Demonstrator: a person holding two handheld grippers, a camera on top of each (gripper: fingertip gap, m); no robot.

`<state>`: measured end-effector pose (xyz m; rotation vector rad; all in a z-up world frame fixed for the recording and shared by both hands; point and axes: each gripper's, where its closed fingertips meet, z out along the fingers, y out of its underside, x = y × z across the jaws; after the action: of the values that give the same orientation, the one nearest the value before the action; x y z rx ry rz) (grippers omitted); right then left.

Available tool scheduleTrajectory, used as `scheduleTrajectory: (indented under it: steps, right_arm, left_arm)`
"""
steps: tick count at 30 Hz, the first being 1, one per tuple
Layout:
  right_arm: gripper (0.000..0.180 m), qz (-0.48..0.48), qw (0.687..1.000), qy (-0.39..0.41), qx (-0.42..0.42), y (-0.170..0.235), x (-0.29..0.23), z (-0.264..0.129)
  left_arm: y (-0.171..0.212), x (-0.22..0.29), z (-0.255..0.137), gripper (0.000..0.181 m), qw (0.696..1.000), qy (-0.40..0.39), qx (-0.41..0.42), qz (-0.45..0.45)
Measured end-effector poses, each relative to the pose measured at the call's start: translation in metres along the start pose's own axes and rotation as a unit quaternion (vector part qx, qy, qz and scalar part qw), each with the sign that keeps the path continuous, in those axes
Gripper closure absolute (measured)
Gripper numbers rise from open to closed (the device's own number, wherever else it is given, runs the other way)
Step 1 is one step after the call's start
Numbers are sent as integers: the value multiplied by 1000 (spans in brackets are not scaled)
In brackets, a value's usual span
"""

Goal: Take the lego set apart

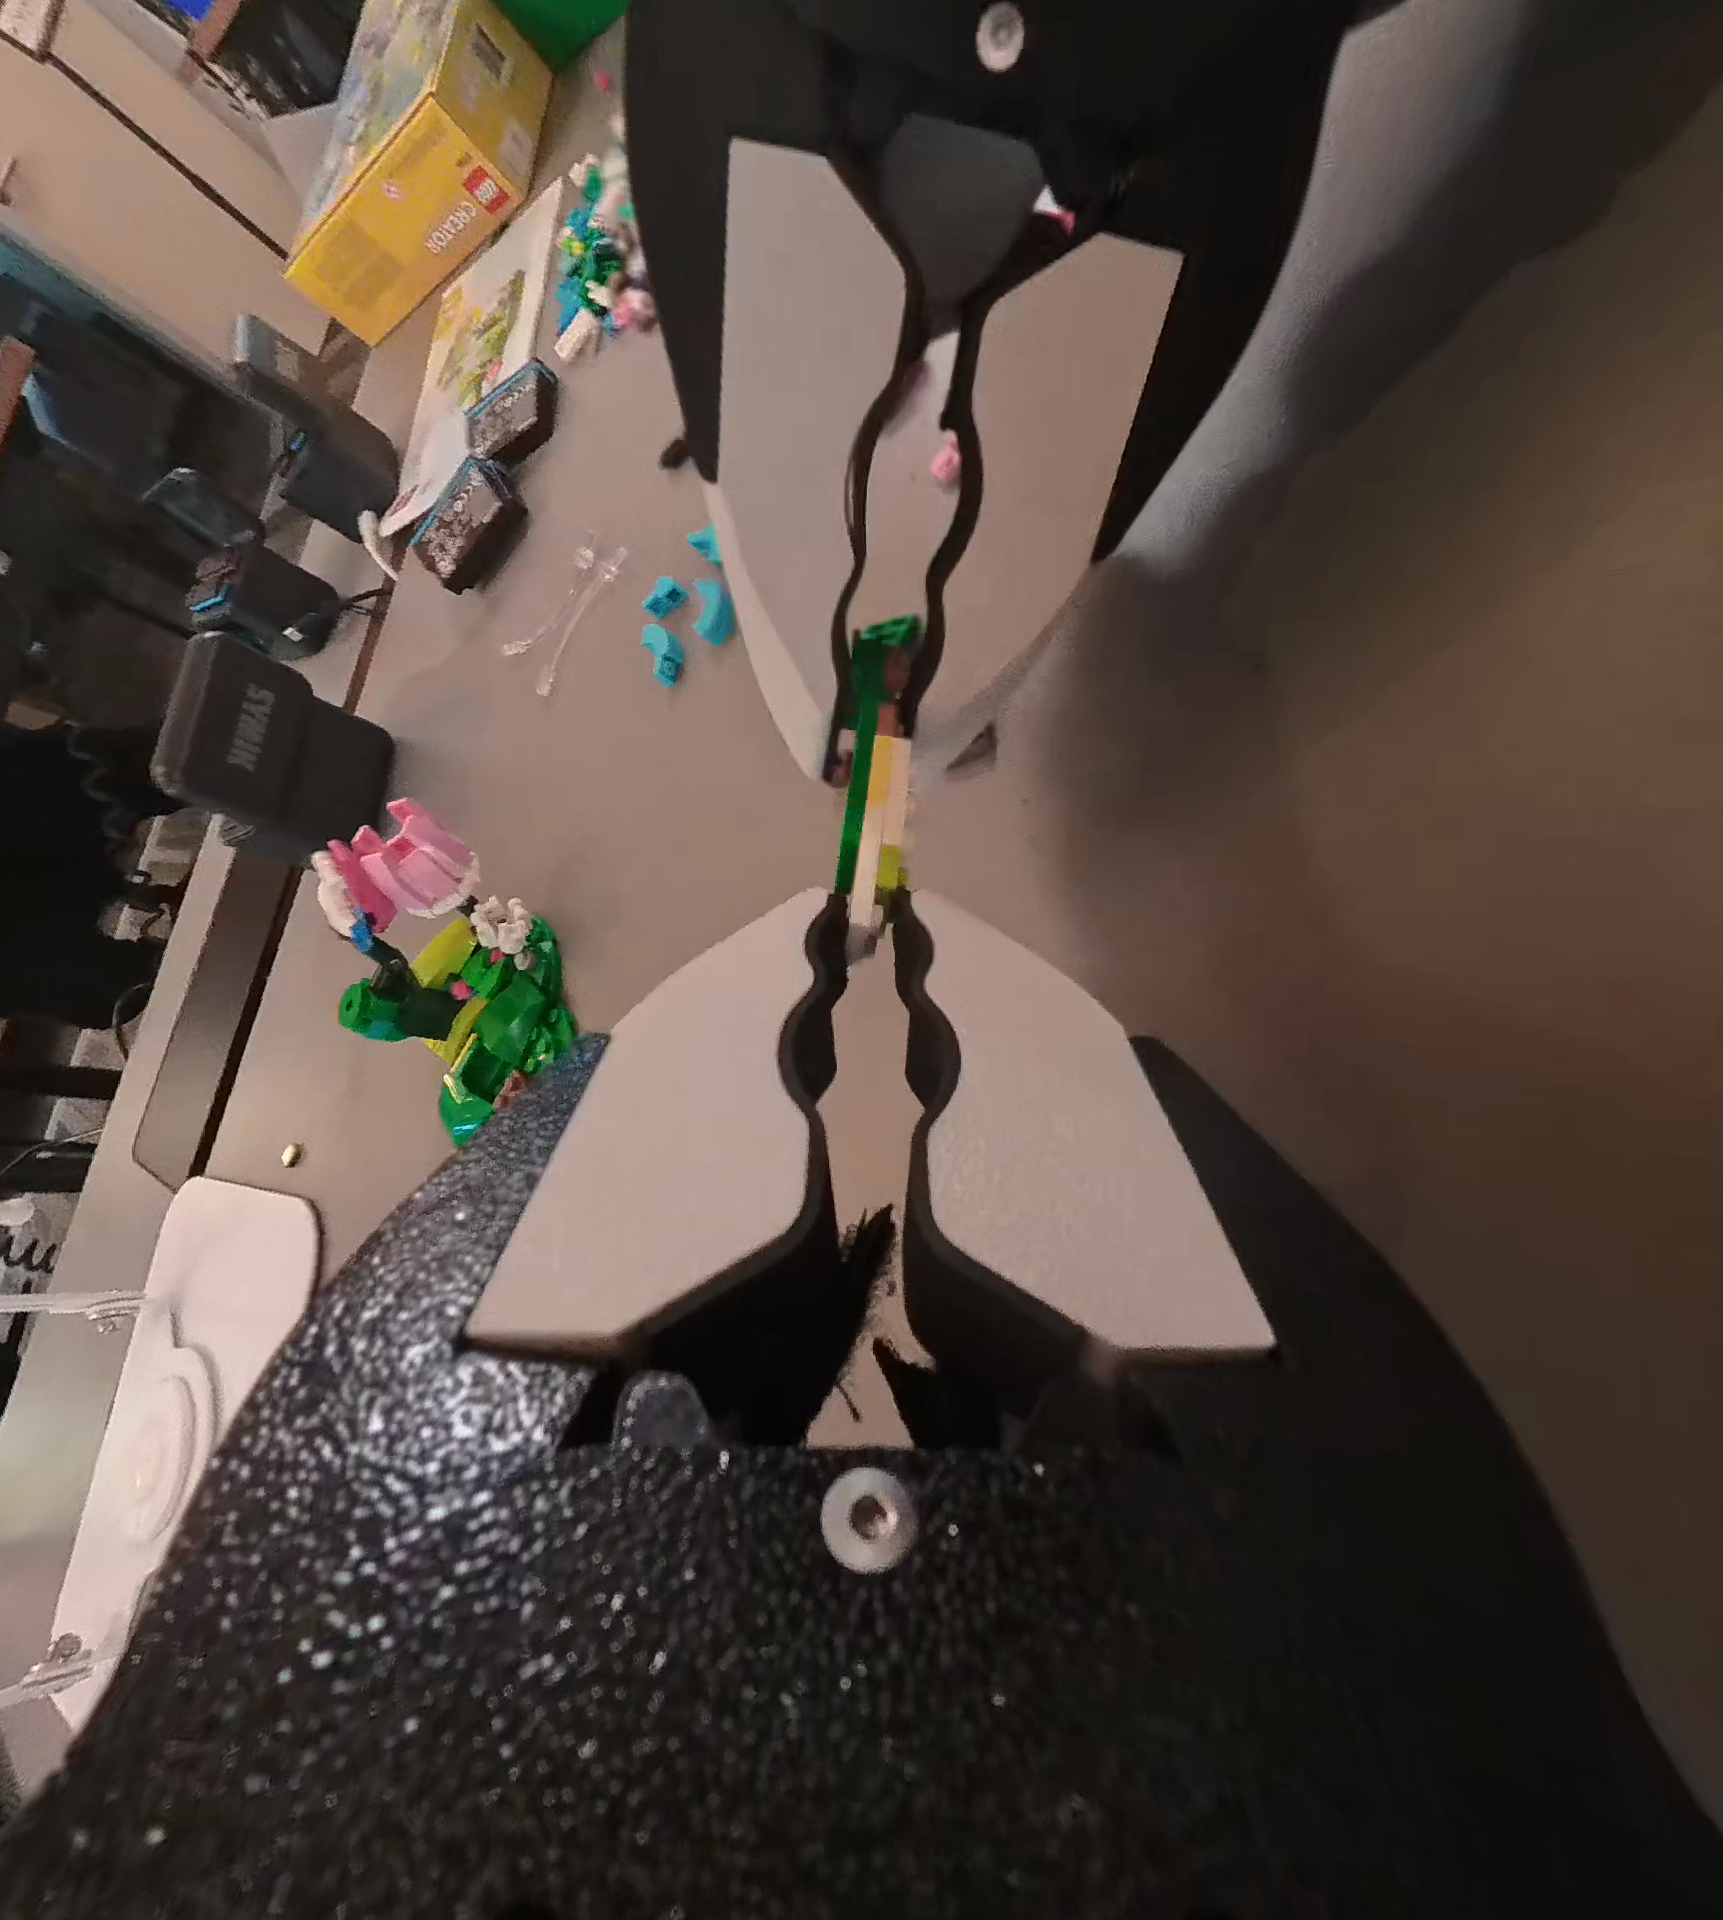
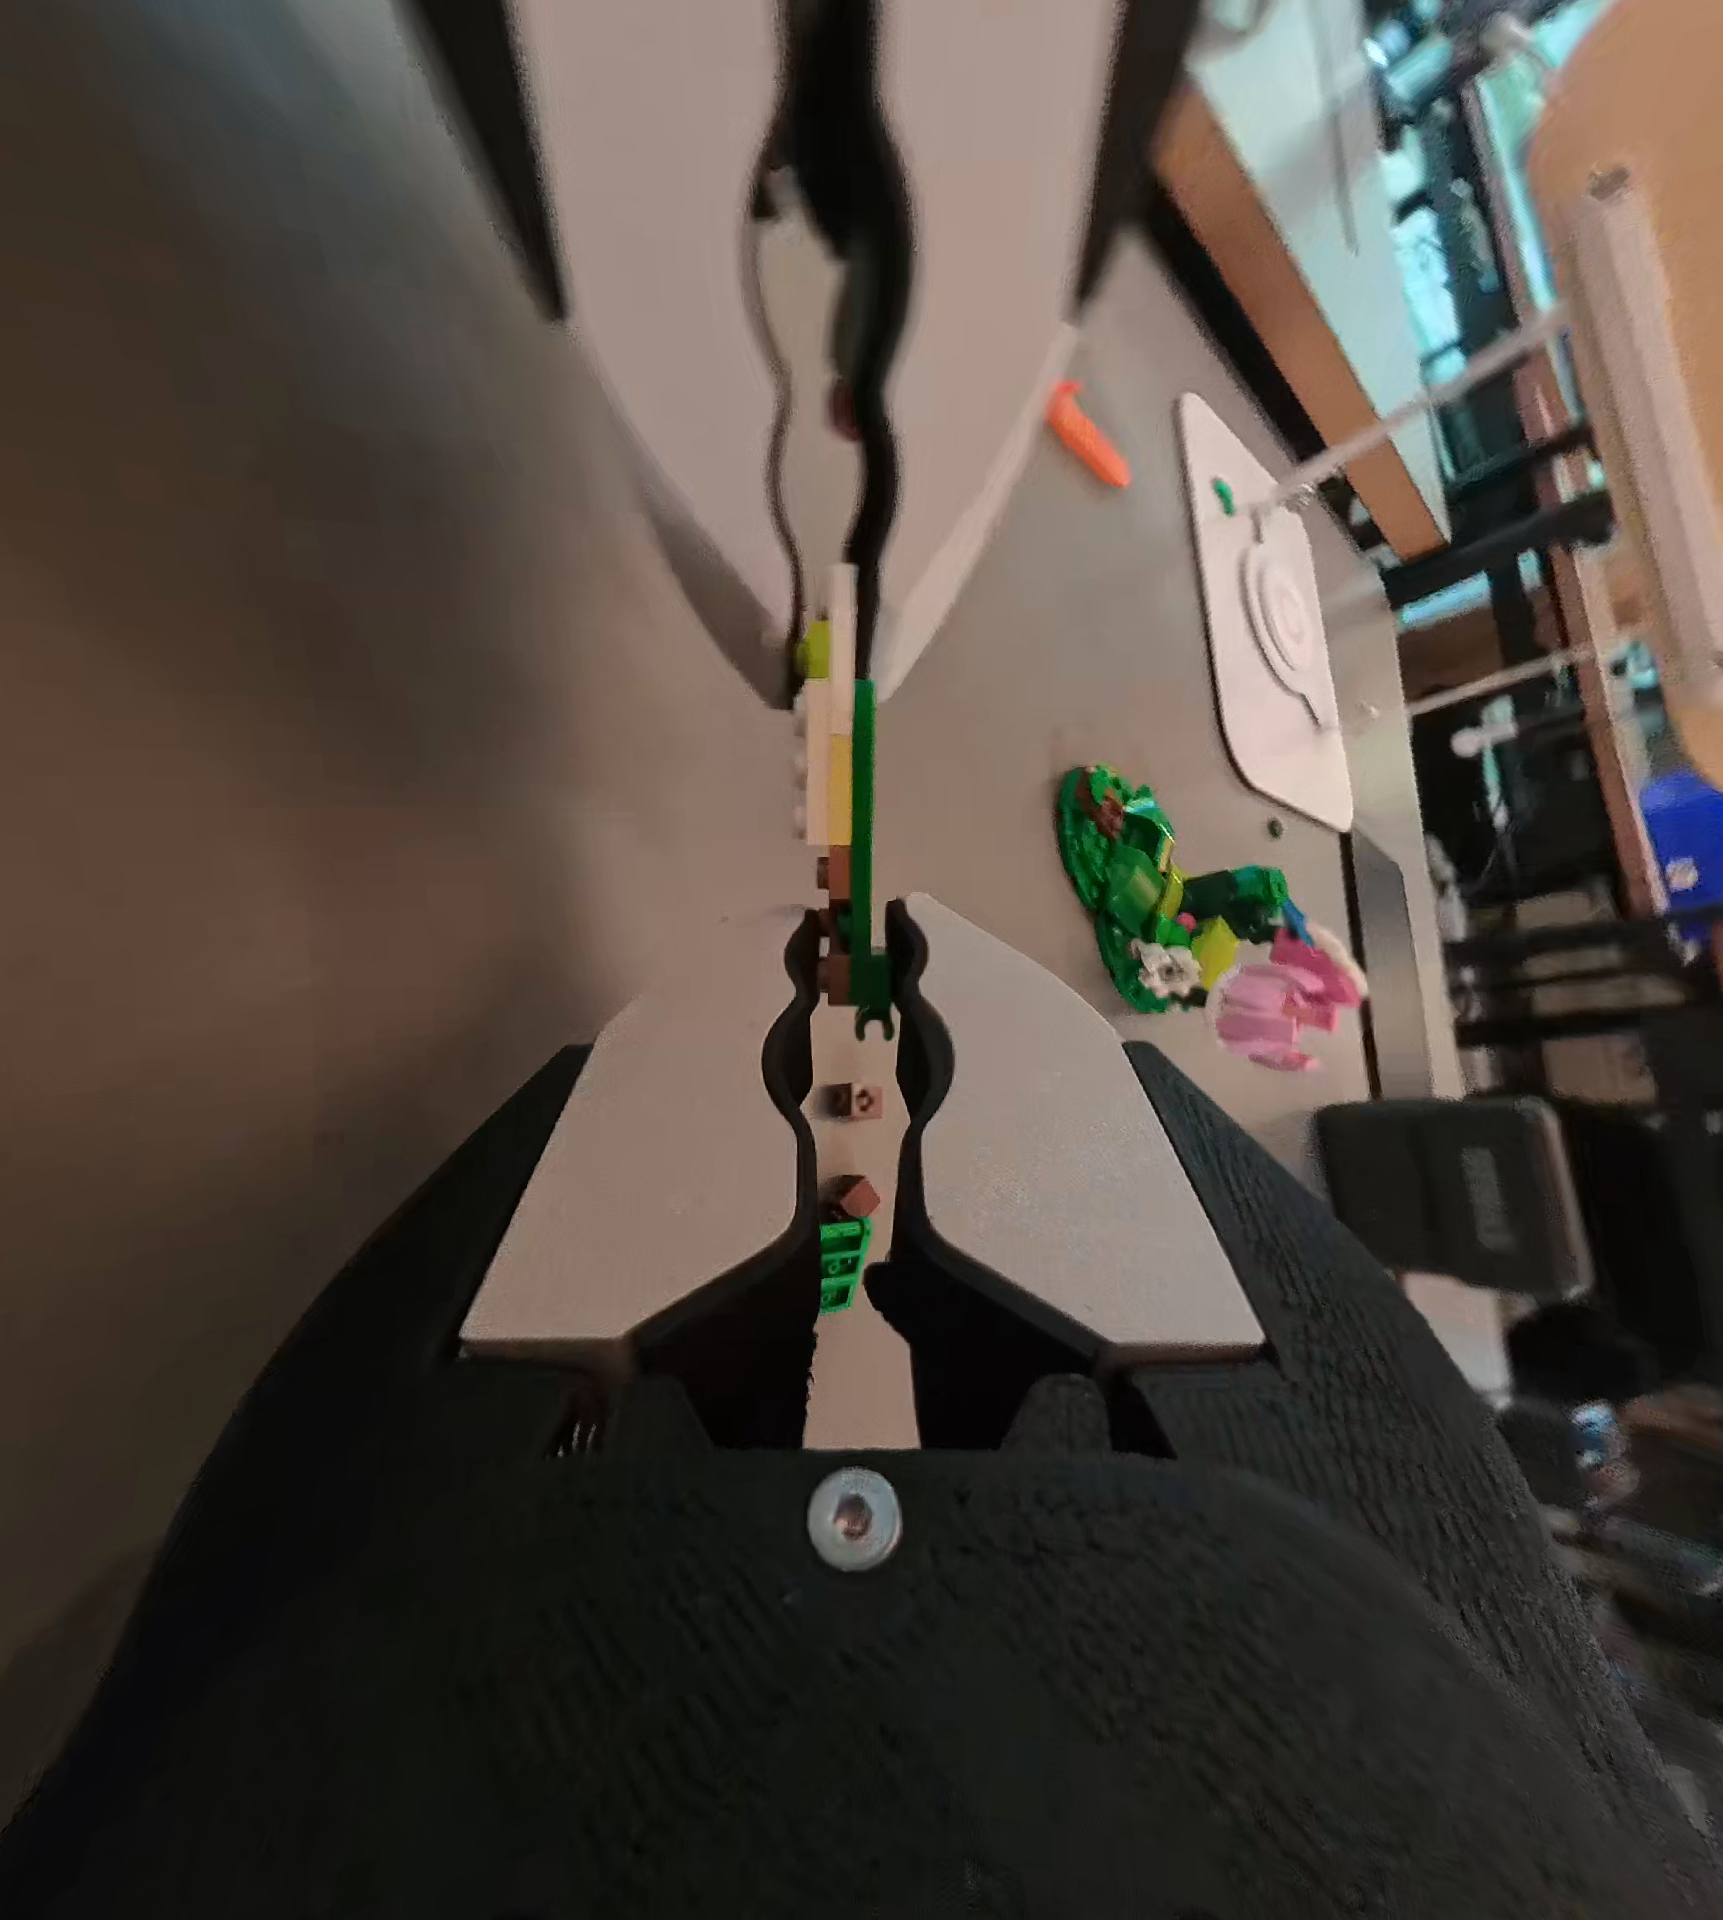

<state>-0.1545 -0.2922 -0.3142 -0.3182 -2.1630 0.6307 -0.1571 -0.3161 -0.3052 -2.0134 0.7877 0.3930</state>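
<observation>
A thin lego plate stack (image 1: 872, 821) of green, white, yellow and lime pieces is held edge-on above the grey table (image 1: 576, 790). My left gripper (image 1: 865, 920) is shut on its white and lime end. My right gripper (image 1: 883, 727) comes from the opposite side and is shut on its green and brown end. In the right wrist view the same stack (image 2: 841, 769) spans from my right gripper (image 2: 855, 930) to my left gripper (image 2: 836, 665). A built piece with a pink flower on green leaves (image 1: 452, 966) (image 2: 1179, 904) lies on the table beside us.
A yellow lego box (image 1: 421, 177), a pile of loose bricks (image 1: 597, 260), turquoise pieces (image 1: 685, 613), black cases (image 1: 483, 509) and a black box (image 1: 265, 748) sit on the table. A white pad (image 2: 1272, 623), an orange piece (image 2: 1091, 421) and small brown bricks (image 2: 852, 1101) lie near.
</observation>
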Motion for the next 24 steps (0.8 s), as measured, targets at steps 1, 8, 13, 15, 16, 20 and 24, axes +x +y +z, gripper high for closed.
scheduleTrajectory:
  steps: [1, 8, 13, 15, 16, 20, 24]
  right_arm:
    - [170, 33, 999, 8, 8, -1, 6, -1]
    - [168, 228, 970, 63, 47, -4, 35, 3]
    - [167, 267, 961, 54, 45, -2, 33, 6]
    - [167, 277, 958, 47, 49, -2, 32, 7]
    - [167, 278, 958, 45, 49, -2, 32, 7]
    - [168, 182, 981, 66, 29, -1, 28, 8]
    - [170, -23, 985, 169, 22, -6, 36, 3]
  left_arm:
    - [-2, -6, -1, 172, 1000, -23, 6, -5]
    - [-8, -38, -7, 170, 982, -185, -3, -29]
    - [-4, -38, -6, 169, 976, -213, -15, -29]
    - [-3, -37, -7, 169, 977, -213, -15, -28]
    - [-3, -37, -7, 169, 977, -212, -14, -28]
    - [-2, -33, -4, 168, 981, -163, 11, -104]
    - [-6, -34, -12, 156, 947, -66, 103, -298]
